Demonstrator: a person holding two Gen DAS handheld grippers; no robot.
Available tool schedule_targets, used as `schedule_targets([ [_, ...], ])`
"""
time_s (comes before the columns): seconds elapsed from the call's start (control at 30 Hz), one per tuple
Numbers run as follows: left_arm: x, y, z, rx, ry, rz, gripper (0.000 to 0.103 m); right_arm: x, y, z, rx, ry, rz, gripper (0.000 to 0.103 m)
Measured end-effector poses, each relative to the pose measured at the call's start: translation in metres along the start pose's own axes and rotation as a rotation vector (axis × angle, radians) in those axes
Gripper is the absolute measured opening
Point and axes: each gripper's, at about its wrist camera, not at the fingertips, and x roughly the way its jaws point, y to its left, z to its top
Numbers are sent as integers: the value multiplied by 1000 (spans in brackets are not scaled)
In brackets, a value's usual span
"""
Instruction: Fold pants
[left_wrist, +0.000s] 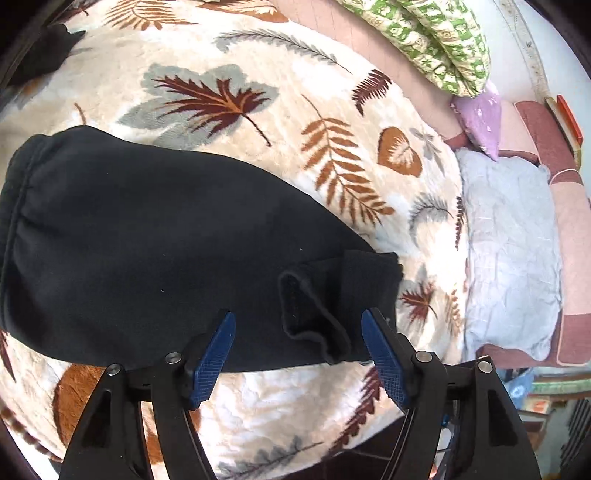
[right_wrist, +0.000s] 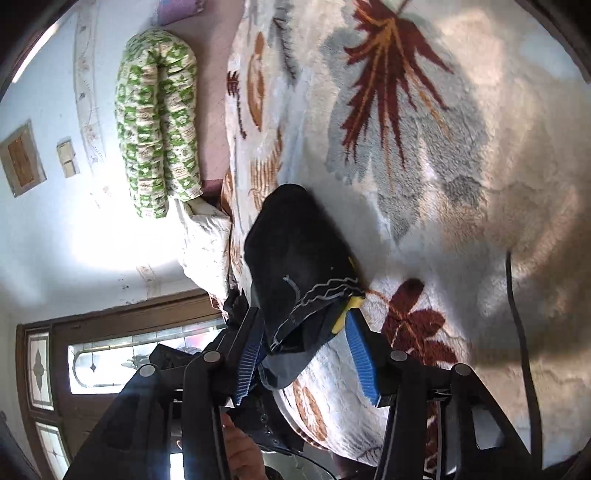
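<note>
Black pants (left_wrist: 147, 240) lie folded on a cream blanket with leaf prints (left_wrist: 258, 110). Their elastic waistband is at the left and the leg cuffs (left_wrist: 317, 306) at the right. My left gripper (left_wrist: 299, 354) hovers open over the near edge by the cuffs, and its blue pads (left_wrist: 214, 362) touch no cloth. In the right wrist view the picture is rolled sideways. There the waist end of the pants (right_wrist: 295, 251), with a grey drawstring and a yellow tag, lies between the spread pads of my right gripper (right_wrist: 306, 363). The pads do not press on the cloth.
A green patterned rolled quilt (left_wrist: 436, 40), a purple pillow (left_wrist: 480, 118) and a grey pillow (left_wrist: 513, 251) lie at the bed's far side. A black cable (right_wrist: 517, 332) crosses the blanket. A wooden door with patterned glass (right_wrist: 110, 354) stands beyond the bed edge. A hand (right_wrist: 240, 454) holds the right gripper.
</note>
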Motion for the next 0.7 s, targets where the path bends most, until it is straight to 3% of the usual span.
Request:
schedule_targets([
  [0.17, 21, -20, -2, 30, 85, -81, 75, -13, 48, 0, -203, -14, 15, 51],
  [0.3, 50, -13, -4, 7, 173, -145, 75, -6, 65, 7, -258, -21, -11, 52],
  [0.37, 63, -7, 1, 19, 179, -63, 73, -4, 64, 10, -257, -23, -25, 55],
  [0.47, 63, 10, 15, 45, 113, 119, 66, 0, 58, 13, -238, -14, -41, 56],
  [0.57, 53, 25, 23, 13, 101, 146, 47, 4, 55, 15, -239, -4, -53, 56],
  [0.63, 42, 28, 26, 14, 65, 135, 48, 10, 57, 17, -238, 12, -56, 56],
  [0.7, 33, 28, 29, -16, 52, 71, 52, 19, 60, 16, -243, 44, -46, 57],
])
